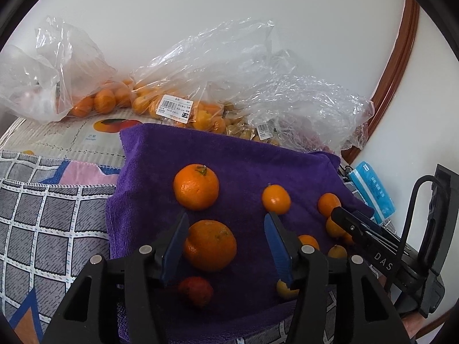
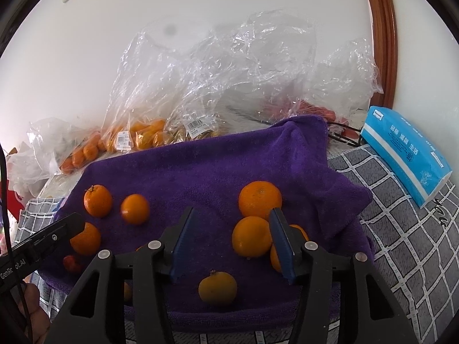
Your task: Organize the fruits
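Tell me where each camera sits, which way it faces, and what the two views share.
Left wrist: on the left tool, angled down at the purple towel; its open blue fingers flank a large orange; the right tool shows at the side.
Right wrist: on the right tool, angled down likewise; the left tool and a hand show.
Shared: towel, loose oranges, fruit bags, blue tissue pack.

A plain white wall [image 2: 200, 14] rises behind the grid-patterned grey cloth [image 2: 401, 243], with a curved brown wooden frame [image 2: 381, 28] at its right in soft daylight.
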A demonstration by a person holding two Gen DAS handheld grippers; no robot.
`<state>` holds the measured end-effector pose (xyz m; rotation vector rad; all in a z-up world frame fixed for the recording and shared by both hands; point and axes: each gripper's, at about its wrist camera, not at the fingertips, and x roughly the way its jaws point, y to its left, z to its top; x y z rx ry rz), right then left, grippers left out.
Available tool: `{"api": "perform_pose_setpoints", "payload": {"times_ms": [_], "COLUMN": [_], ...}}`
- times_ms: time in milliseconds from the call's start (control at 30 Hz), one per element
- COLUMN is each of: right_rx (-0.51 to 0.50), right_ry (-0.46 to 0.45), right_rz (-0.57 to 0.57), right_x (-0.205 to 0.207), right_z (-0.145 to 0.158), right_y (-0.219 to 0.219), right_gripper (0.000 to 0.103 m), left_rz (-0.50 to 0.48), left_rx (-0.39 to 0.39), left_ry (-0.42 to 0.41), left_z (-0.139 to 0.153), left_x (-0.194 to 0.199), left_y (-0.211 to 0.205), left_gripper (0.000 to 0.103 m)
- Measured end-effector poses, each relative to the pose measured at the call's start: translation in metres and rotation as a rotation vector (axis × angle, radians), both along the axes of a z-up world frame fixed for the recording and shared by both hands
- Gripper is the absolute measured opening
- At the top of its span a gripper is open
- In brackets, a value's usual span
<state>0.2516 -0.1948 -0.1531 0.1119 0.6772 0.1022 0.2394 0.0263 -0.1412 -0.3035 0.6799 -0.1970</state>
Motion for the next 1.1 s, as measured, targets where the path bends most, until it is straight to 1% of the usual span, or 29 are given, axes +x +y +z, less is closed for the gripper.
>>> {"api": "perform_pose_setpoints", "payload": {"times_ms": [100, 167, 367, 467, 700, 800, 900, 933, 1033, 1100], "right_rx": [-0.008, -0.007, -0.019, -0.031, -0.071, -0.091, -0.086, -0.081, -0.074, -0.061], "right_ry": [0.003, 0.007, 0.032, 0.038, 0.061, 0.067, 0.072, 0.076, 0.073, 0.083], "right_rz": [-0.001, 0.003, 0.008, 0.012, 0.029, 0.041, 0.035, 0.038, 0.041, 0.043], "right_x": [0.0, 0.001, 0.003, 0.002, 0.002, 0.001, 0.002, 0.002, 0.002, 0.002], "right_z": [0.0, 0.0, -0.002, -0.002, -0.004, -0.004, -0.004, -0.005, -0.003, 0.0], "right_y": [0.0, 0.0, 0.002, 0.004, 0.011, 0.014, 0.012, 0.012, 0.01, 0.01], "right_gripper": [0.055, 0.057, 0.058, 0.061, 0.062, 0.062, 0.062, 0.063, 0.072, 0.073], "left_rz": [0.003, 0.006, 0.015, 0.022, 0.049, 0.064, 0.076, 0.078, 0.082, 0.081], "left_rx": [0.002, 0.005, 0.024, 0.034, 0.072, 0.087, 0.104, 0.109, 0.135, 0.147], "left_ry": [0.002, 0.002, -0.009, -0.016, -0.026, -0.036, -0.042, -0.042, -0.041, -0.033], "left_z": [0.0, 0.0, 0.002, 0.003, 0.005, 0.007, 0.009, 0.01, 0.017, 0.025], "left_x": [0.001, 0.0, -0.001, -0.003, -0.007, -0.009, -0.011, -0.012, -0.014, -0.015], "left_y": [0.001, 0.0, 0.0, -0.001, -0.003, -0.003, -0.003, -0.003, -0.004, -0.005], "left_gripper": [0.056, 0.058, 0.061, 0.063, 0.066, 0.069, 0.07, 0.071, 0.071, 0.071]}}
